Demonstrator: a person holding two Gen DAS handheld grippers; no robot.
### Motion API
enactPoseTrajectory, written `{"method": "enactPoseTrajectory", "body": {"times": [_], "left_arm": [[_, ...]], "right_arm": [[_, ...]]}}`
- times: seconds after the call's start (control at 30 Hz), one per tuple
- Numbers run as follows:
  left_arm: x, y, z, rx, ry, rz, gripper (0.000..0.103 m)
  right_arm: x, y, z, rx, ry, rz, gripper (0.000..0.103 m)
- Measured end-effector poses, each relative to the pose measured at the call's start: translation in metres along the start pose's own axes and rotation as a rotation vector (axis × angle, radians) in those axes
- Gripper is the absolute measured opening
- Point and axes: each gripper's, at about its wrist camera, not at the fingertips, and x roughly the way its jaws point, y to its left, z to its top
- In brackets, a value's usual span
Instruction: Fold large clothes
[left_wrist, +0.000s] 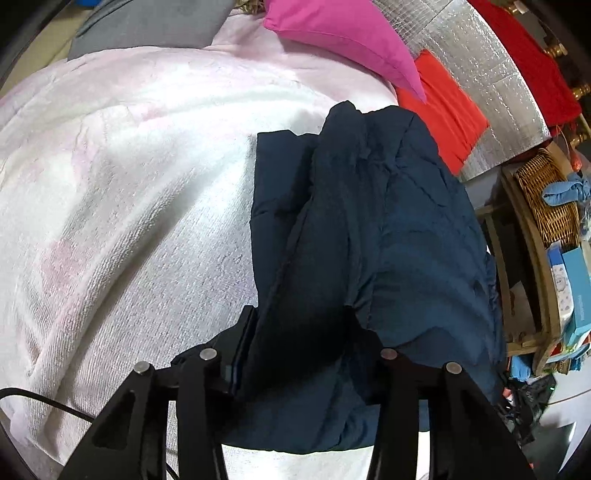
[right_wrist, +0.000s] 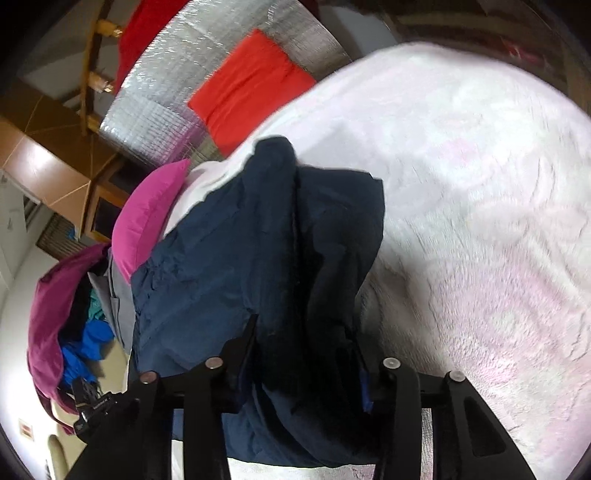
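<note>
A navy garment (left_wrist: 369, 229) lay bunched and partly folded on a pale pink-and-white fleecy blanket (left_wrist: 129, 184) that covered the bed, its far end pointing toward a magenta pillow (left_wrist: 340, 40) and an orange-red cushion (left_wrist: 443, 107). In the left wrist view the left claw (left_wrist: 299, 332) had the near edge of the dark cloth running up between its two black fingers, a thick fold filling the gap so that the jaws stood partly apart and clamped on the fabric. The right wrist view showed much the same: the right claw (right_wrist: 301, 339) held another bunched fold of the navy garment (right_wrist: 258, 240), the cloth packed between its fingers and draping down below them toward the blanket (right_wrist: 480, 184). The magenta pillow (right_wrist: 147, 214) sat just beside the garment's left side in that view, with the orange-red cushion (right_wrist: 251, 85) farther off against a silvery quilted panel (right_wrist: 192, 66). Behind the cushion in the left view the same silvery panel (left_wrist: 487, 74) rose, and a red cloth (left_wrist: 524, 55) hung beyond it. To the right of the bed stood a wooden shelf (left_wrist: 532, 240) carrying a wicker basket (left_wrist: 546, 199) and some blue boxes. A heap of mixed clothes (right_wrist: 74, 314), purple and blue among them, lay off the bed's edge in the right view.
</note>
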Motion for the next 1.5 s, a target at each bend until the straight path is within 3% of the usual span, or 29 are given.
{"method": "enactPoseTrajectory", "body": {"times": [0.17,0.3,0.4,0.5,0.67,0.77,0.83,0.87,0.97,1.0,1.27,1.5], "left_arm": [[0.004,-0.013,-0.006,0.041,-0.024,0.066,0.053],[-0.003,-0.025,-0.018,0.086,-0.066,0.151,0.06],[-0.011,-0.035,-0.027,0.132,-0.099,0.208,0.062],[-0.02,-0.04,-0.035,0.138,-0.134,0.262,0.068],[-0.042,-0.046,-0.049,0.144,-0.206,0.305,0.068],[-0.051,-0.053,-0.057,0.173,-0.261,0.34,0.068],[-0.057,-0.057,-0.062,0.193,-0.289,0.356,0.069],[-0.059,-0.059,-0.065,0.203,-0.301,0.36,0.069],[-0.057,-0.058,-0.064,0.22,-0.314,0.365,0.069],[-0.057,-0.059,-0.065,0.225,-0.317,0.368,0.069],[-0.056,-0.061,-0.063,0.25,-0.341,0.394,0.069],[-0.05,-0.069,-0.064,0.29,-0.343,0.422,0.069]], "right_arm": [[0.002,-0.001,0.002,0.002,0.021,-0.032,0.046],[-0.001,-0.006,0.001,0.066,0.043,-0.05,0.055],[-0.018,-0.002,0.0,0.058,0.023,-0.057,0.068],[-0.037,0.002,-0.003,0.029,-0.002,-0.089,0.069],[-0.072,0.025,-0.019,-0.118,-0.104,-0.163,0.071],[-0.081,0.05,-0.034,-0.273,-0.148,-0.162,0.067],[-0.079,0.067,-0.045,-0.357,-0.147,-0.152,0.054],[-0.077,0.071,-0.049,-0.374,-0.138,-0.148,0.048],[-0.064,0.083,-0.057,-0.41,-0.115,-0.15,0.044],[-0.058,0.084,-0.058,-0.414,-0.107,-0.152,0.041],[-0.014,0.058,-0.055,-0.304,-0.023,-0.197,0.042],[-0.006,0.05,-0.057,-0.283,0.004,-0.201,0.042]]}}
